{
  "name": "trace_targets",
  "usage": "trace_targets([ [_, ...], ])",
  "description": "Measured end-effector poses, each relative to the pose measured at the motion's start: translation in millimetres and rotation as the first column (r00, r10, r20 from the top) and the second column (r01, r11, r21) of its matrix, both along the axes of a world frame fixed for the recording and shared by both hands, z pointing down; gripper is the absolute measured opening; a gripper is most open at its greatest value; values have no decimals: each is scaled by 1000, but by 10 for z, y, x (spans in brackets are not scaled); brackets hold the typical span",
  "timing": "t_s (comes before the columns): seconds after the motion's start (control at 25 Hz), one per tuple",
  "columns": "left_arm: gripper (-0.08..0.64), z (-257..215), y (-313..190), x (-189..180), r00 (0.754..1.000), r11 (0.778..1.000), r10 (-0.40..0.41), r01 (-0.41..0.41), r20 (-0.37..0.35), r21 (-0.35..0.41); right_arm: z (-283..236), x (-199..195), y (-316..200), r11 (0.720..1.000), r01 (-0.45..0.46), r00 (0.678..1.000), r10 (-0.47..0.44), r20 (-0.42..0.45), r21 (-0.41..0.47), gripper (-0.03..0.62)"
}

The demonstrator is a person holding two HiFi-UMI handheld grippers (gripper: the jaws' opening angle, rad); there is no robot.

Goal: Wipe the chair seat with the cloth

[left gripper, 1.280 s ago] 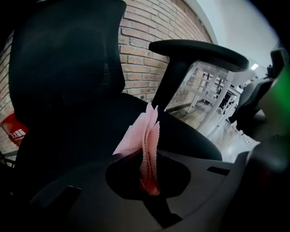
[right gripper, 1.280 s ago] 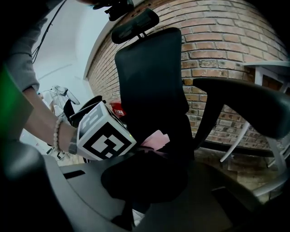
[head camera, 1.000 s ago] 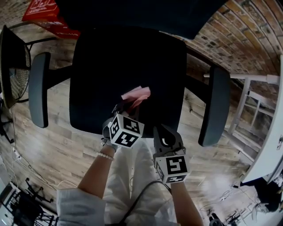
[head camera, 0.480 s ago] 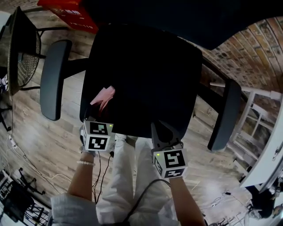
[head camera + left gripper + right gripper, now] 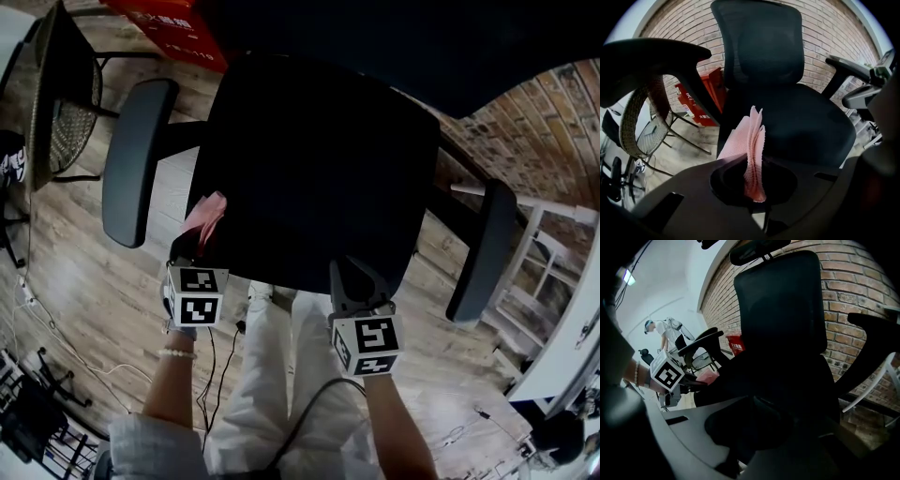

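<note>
Head view puts the pink cloth (image 5: 208, 217) at the 8 o'clock edge of the chair seat (image 5: 319, 169), pinched in the closed jaws of the left tool (image 5: 192, 251). The right tool (image 5: 352, 279) hovers at the 6 o'clock edge, jaws together and empty. Best to press the cloth flat and sweep overlapping strokes toward 3 o'clock, keeping the jaw tips off the seat.
</note>
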State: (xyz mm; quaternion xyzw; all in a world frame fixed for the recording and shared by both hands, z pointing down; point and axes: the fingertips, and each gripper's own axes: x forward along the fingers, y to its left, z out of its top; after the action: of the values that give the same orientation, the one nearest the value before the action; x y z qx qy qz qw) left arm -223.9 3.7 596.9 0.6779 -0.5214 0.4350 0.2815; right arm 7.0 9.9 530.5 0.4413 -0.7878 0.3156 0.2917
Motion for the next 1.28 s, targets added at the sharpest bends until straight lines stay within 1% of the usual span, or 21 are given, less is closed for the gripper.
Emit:
trace_targets([
  [0.12, 29, 16, 46, 119, 999, 1000, -14, 14, -31, -17, -16, 22, 17, 1000, -14, 1000, 14, -5, 0, 54],
  [0.2, 29, 58, 74, 302, 999, 1000, 2, -4, -47, -31, -32, 96, 24, 1000, -25, 1000, 25, -7, 3, 54],
  [0.32, 29, 136, 134, 709, 995, 997, 54, -58, -79, -49, -62, 265, 35, 998, -55, 998, 55, -8, 9, 54],
  [0.48, 29, 203, 236, 1333, 982, 990, 119, -129, -144, -63, -107, 474, 61, 996, -88, 996, 88, -12, 20, 54],
  [0.56, 29, 233, 274, 1636, 971, 981, 169, -181, -169, -63, -151, 575, 65, 994, -107, 994, 107, -15, 29, 54],
  [0.72, 29, 251, 334, 2210, 941, 956, 266, -285, -208, -68, -291, 822, 38, 988, -145, 989, 147, -21, 58, 54],
  [1.0, 29, 203, 483, 3024, 894, 925, 350, -377, -279, -49, -490, 1142, 17, 980, -173, 984, 177, -31, 98, 54],
  [1.16, 29, 162, 625, 3357, 859, 895, 412, -443, -304, -40, -571, 1229, -10, 979, -173, 984, 177, -30, 111, 54],
  [1.2, 29, 153, 652, 3409, 855, 893, 415, -448, -311, -40, -586, 1233, -13, 979, -170, 984, 174, -27, 112, 54],
  [1.28, 29, 139, 691, 3471, 859, 902, 392, -429, -330, -45, -607, 1237, -4, 980, -168, 985, 171, -21, 110, 54],
])
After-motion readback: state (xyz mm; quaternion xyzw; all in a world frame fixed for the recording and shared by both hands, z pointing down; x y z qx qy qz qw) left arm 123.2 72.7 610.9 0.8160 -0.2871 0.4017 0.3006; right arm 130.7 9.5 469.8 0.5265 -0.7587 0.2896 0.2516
